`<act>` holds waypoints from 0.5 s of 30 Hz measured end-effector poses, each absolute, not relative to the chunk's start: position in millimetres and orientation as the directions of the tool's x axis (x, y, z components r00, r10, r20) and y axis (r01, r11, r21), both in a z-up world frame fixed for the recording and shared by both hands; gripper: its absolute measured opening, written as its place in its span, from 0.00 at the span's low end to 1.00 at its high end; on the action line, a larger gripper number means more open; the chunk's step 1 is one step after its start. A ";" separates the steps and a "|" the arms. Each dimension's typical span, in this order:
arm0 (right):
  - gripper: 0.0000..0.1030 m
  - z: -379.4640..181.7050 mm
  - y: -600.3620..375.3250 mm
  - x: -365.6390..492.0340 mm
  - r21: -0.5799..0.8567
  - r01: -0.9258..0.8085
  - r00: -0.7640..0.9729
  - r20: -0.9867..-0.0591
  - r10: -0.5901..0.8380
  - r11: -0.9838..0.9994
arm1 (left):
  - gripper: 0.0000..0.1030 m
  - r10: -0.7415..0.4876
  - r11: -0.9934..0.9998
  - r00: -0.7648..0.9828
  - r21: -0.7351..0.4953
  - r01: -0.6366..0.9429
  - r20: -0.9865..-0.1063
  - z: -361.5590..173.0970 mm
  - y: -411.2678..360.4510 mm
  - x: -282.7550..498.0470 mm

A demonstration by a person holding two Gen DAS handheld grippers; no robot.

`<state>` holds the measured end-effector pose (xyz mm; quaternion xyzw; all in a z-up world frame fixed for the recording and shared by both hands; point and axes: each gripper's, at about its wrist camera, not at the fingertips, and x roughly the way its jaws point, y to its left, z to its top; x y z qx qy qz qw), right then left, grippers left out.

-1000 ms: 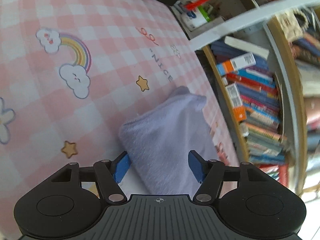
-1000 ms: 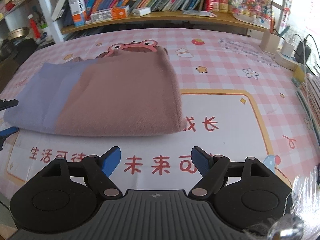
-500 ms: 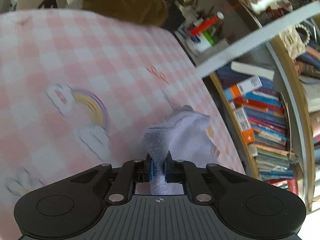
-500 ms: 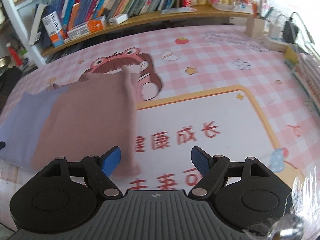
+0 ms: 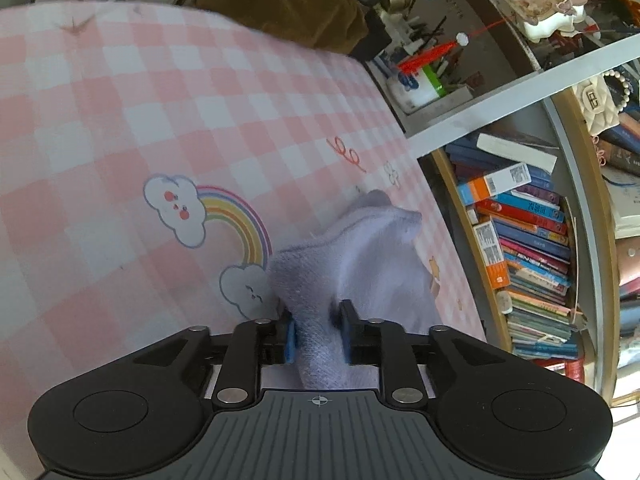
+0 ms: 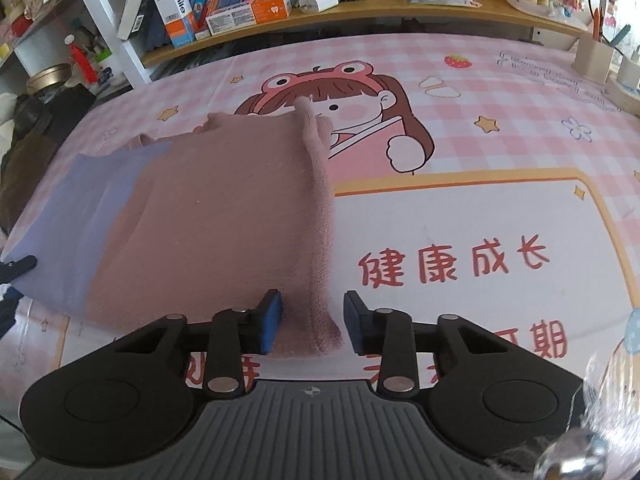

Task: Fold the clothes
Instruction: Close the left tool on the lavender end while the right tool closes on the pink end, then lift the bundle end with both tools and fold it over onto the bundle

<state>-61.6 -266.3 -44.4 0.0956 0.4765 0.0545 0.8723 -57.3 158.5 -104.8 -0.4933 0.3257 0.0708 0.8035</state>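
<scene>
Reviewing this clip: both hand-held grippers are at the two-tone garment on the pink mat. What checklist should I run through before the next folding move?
1. Left hand-held gripper grips the lilac end of the garment: ok. Fabric is bunched between its pads, though the jaws have just been opening a little.
2. Right hand-held gripper grips the pink edge: not ok. The jaws have just been closing with the edge between them, but a gap remains at one pad.
3. Garment's middle lies flat: ok.
4. Mat beside the pink edge has room for the fold: ok.
5. All layers caught at each end: cannot tell.
</scene>
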 end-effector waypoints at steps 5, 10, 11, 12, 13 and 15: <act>0.27 -46.2 -263.1 -61.2 0.203 -0.015 0.535 -0.826 0.180 0.979 | 0.22 -0.221 0.489 0.783 -0.760 -0.427 -0.582 -107.5 159.2 -53.3; 0.26 -46.7 -257.9 -63.0 0.171 -0.023 0.537 -0.829 0.157 0.985 | 0.13 -0.211 0.495 0.784 -0.755 -0.430 -0.584 -109.3 160.3 -51.1; 0.26 -46.5 -257.2 -63.5 0.165 -0.024 0.538 -0.829 0.152 0.986 | 0.13 -0.213 0.496 0.784 -0.756 -0.428 -0.584 -109.4 160.9 -50.7; 0.26 -46.2 -256.4 -63.9 0.159 -0.025 0.540 -0.829 0.147 0.987 | 0.13 -0.215 0.496 0.784 -0.756 -0.426 -0.583 -109.4 161.4 -50.3; 0.27 -46.0 -256.1 -63.9 0.156 -0.024 0.541 -0.829 0.144 0.987 | 0.13 -0.217 0.497 0.784 -0.757 -0.424 -0.581 -109.4 161.9 -50.2; 0.26 -45.0 -255.4 -63.2 0.149 -0.018 0.545 -0.827 0.135 0.989 | 0.13 -0.222 0.500 0.784 -0.758 -0.419 -0.579 -109.5 162.6 -50.2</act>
